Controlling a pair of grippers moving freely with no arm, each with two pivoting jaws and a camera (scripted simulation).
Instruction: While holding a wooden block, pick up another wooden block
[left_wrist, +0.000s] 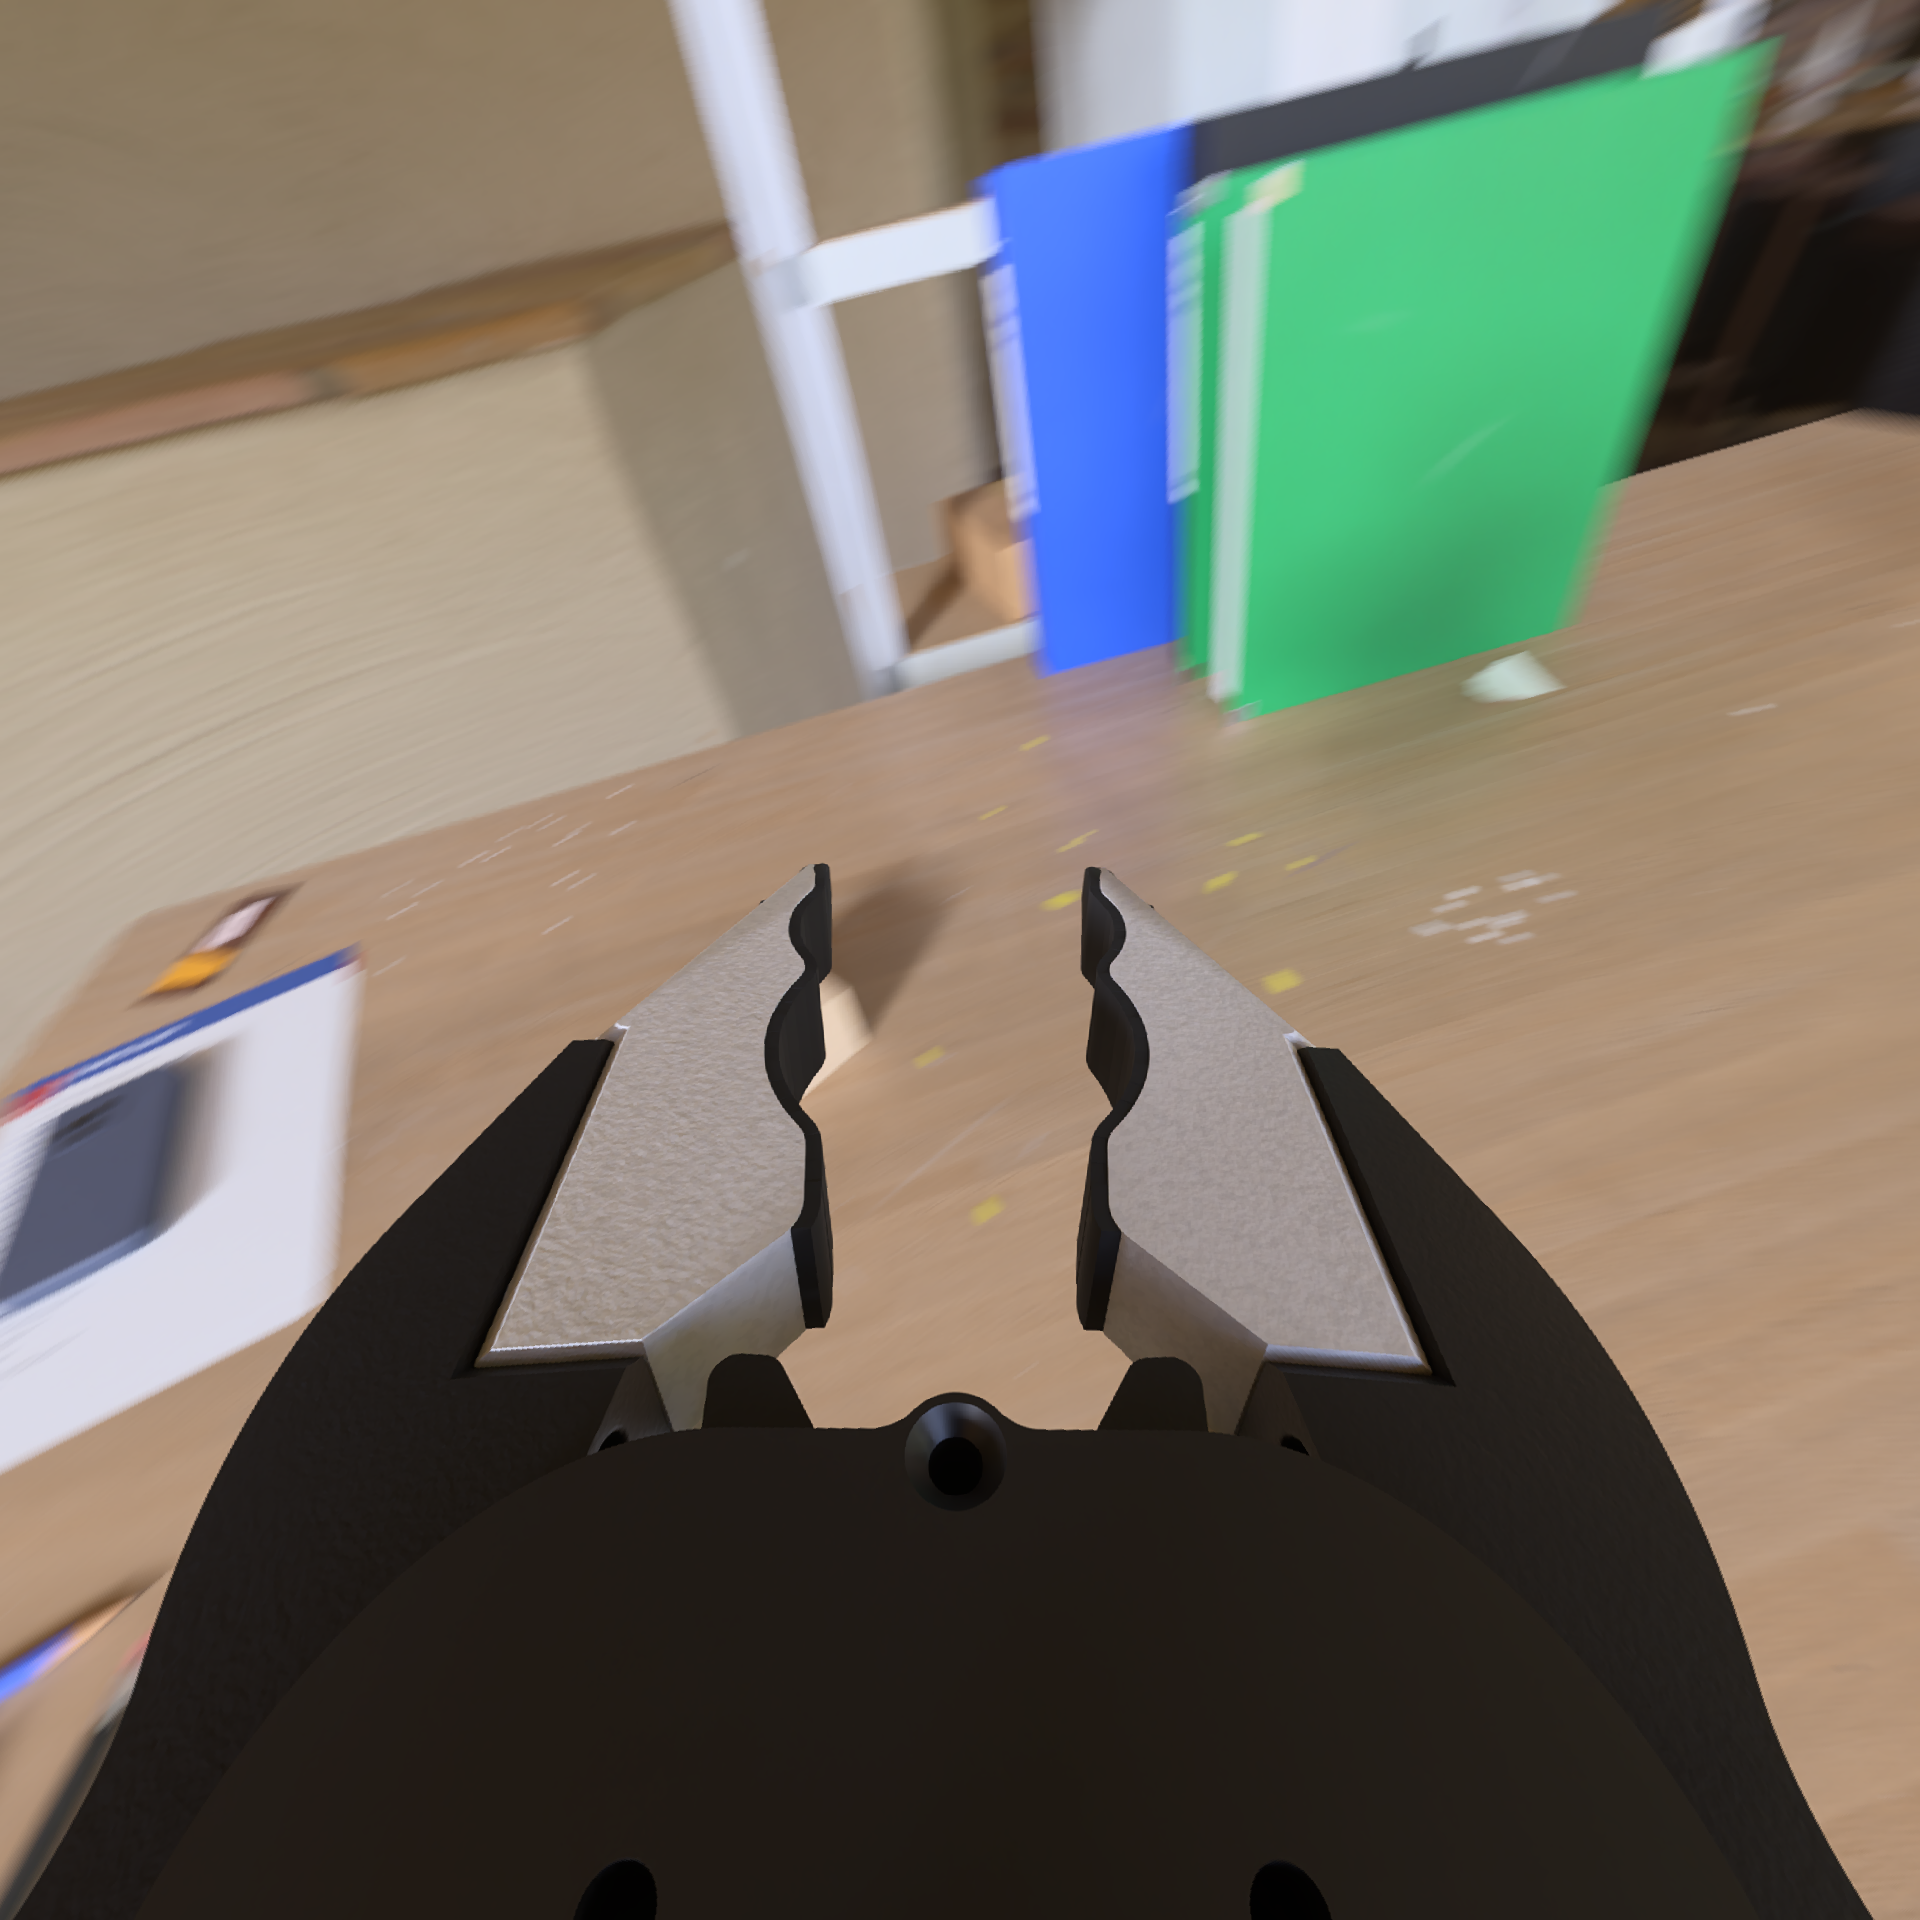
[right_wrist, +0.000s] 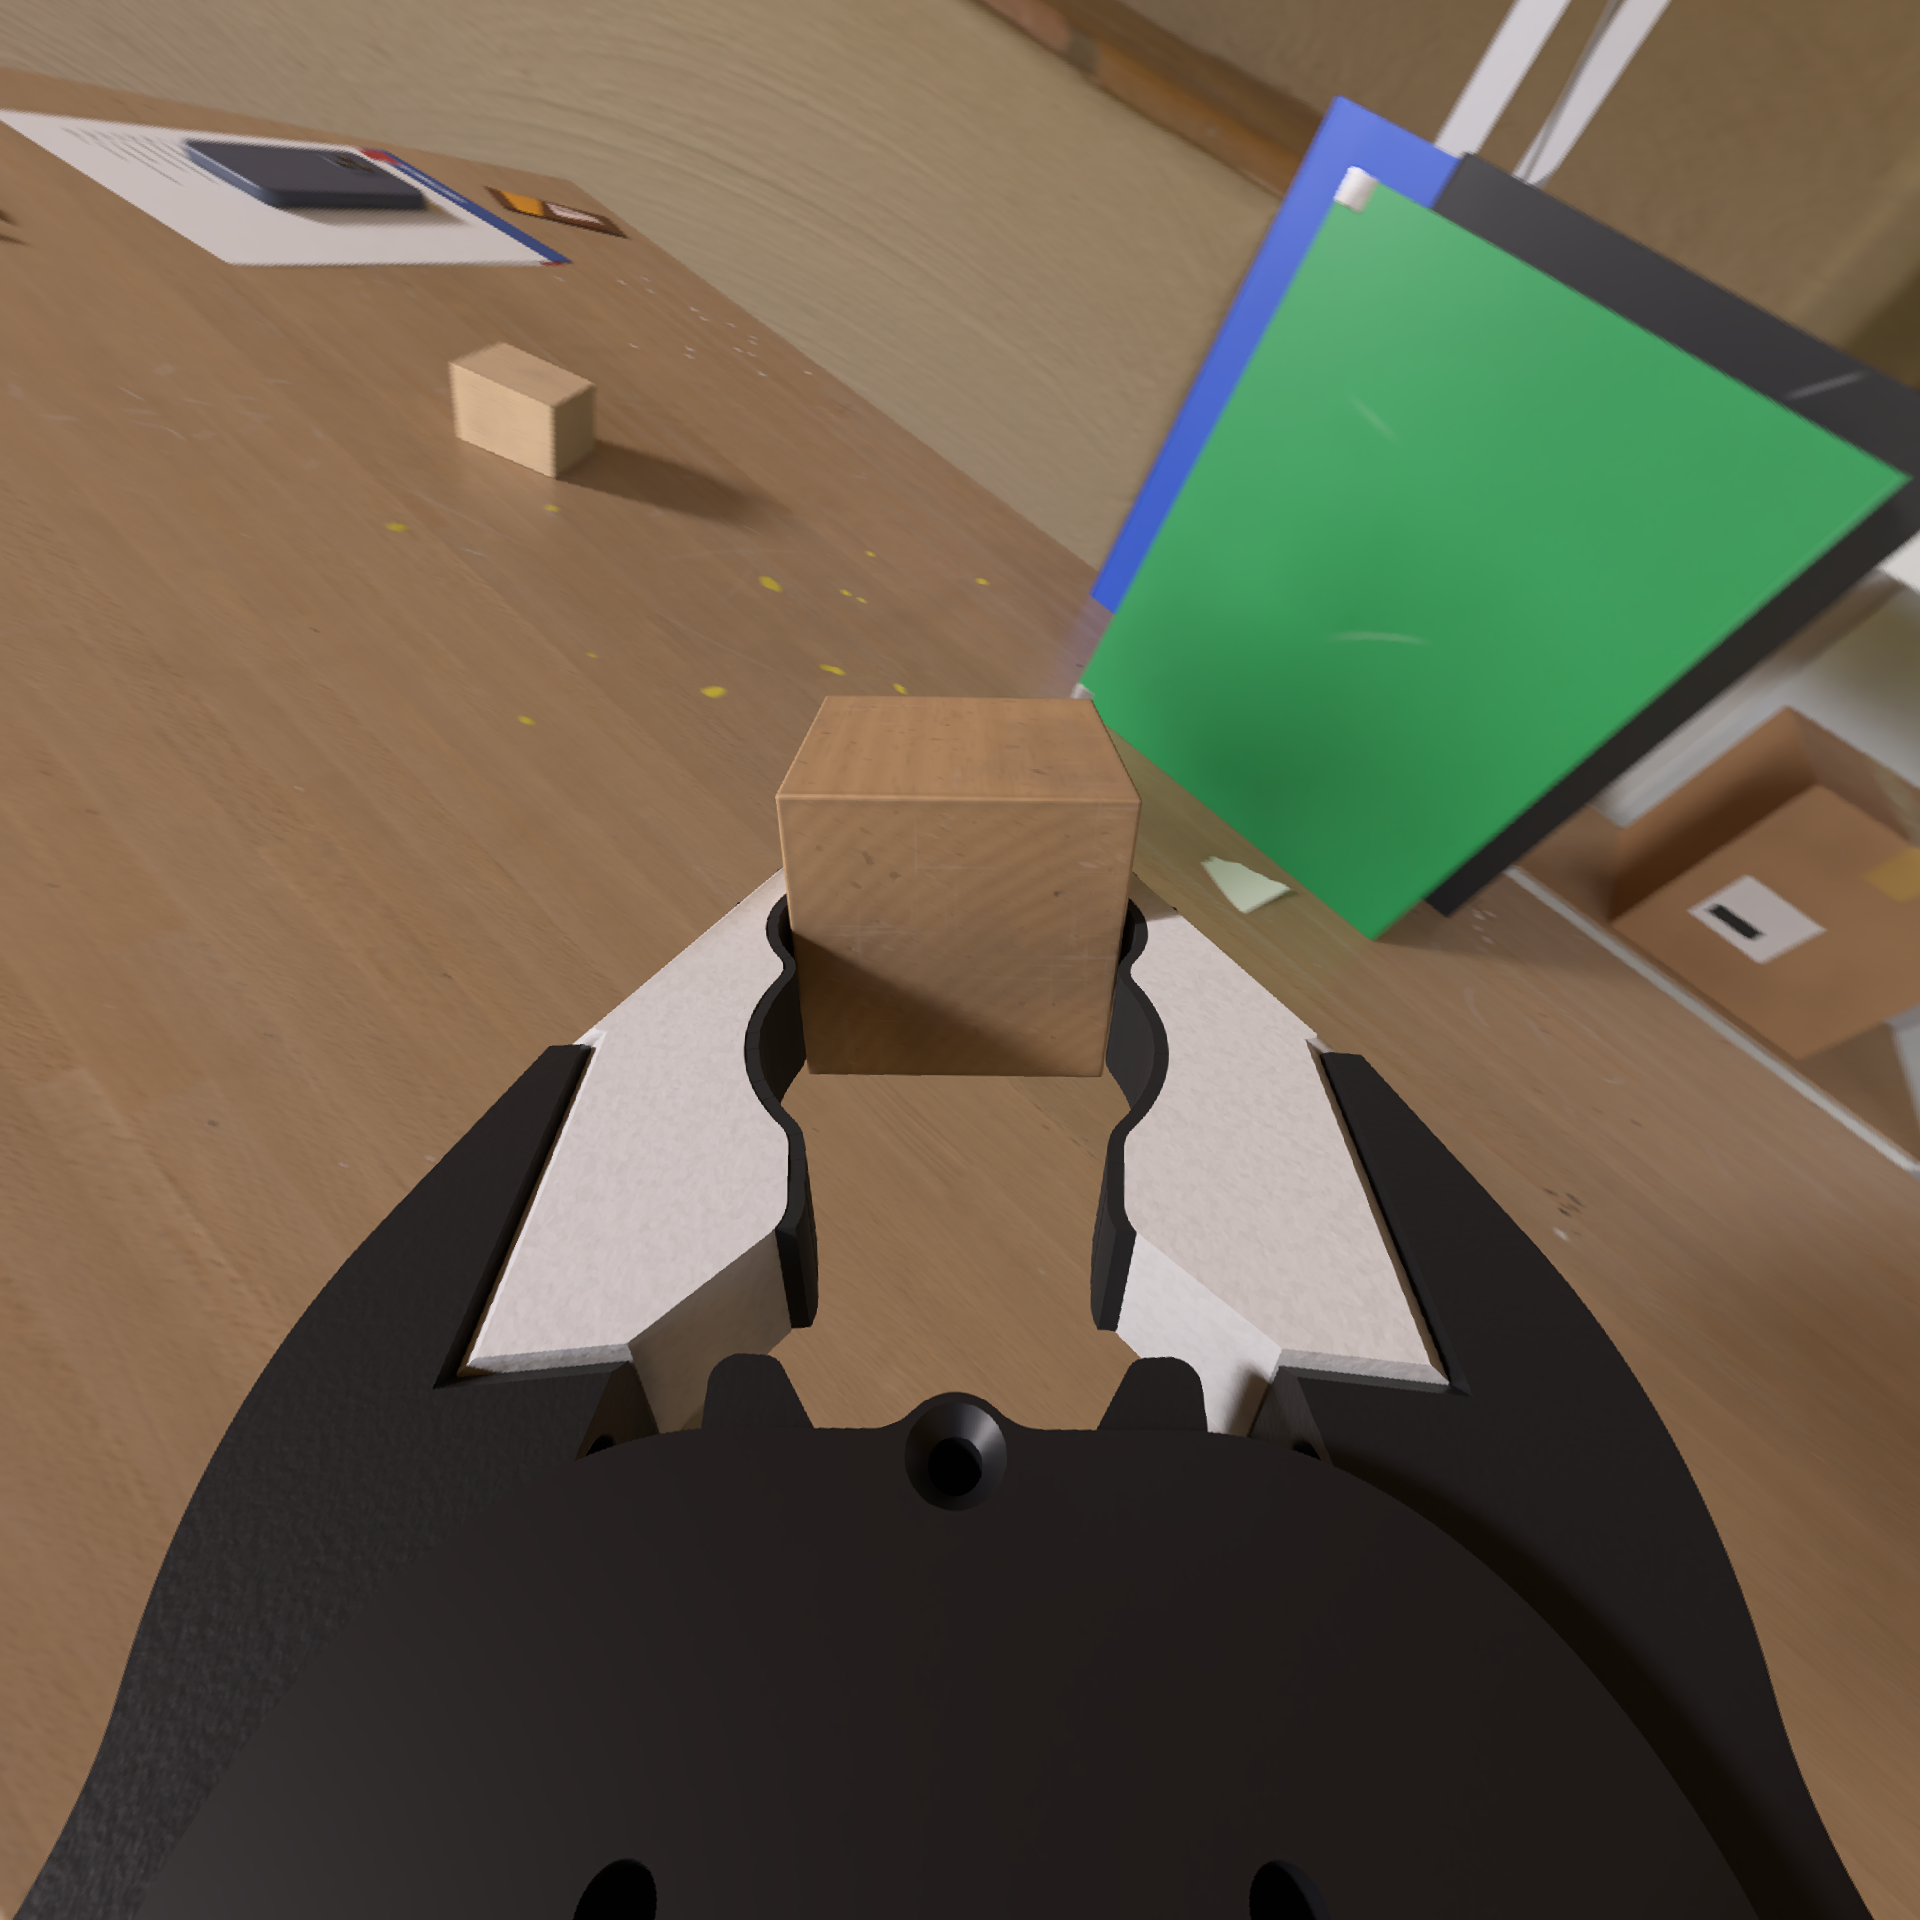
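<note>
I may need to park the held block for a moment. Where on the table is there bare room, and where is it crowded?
The widest bare stretch is the near tabletop, left of the right gripper and its wooden block, short of the loose block. It is tighter by the green folder and paper scrap, and at the far corner under the white sheet.

Two wooden blocks are counted: a darker block (right_wrist: 956, 883) at centre frame in the right wrist view, and a paler block (right_wrist: 523, 408) at upper left, glimpsed again (left_wrist: 844, 1023) in the left wrist view. Three upright folders are tallied at upper right: one blue (right_wrist: 1236, 353), one green (right_wrist: 1475, 561), one black (right_wrist: 1683, 301). One white box (left_wrist: 156, 1174) is seen at left. Two cardboard boxes (right_wrist: 1766, 914) are made out at right.
</note>
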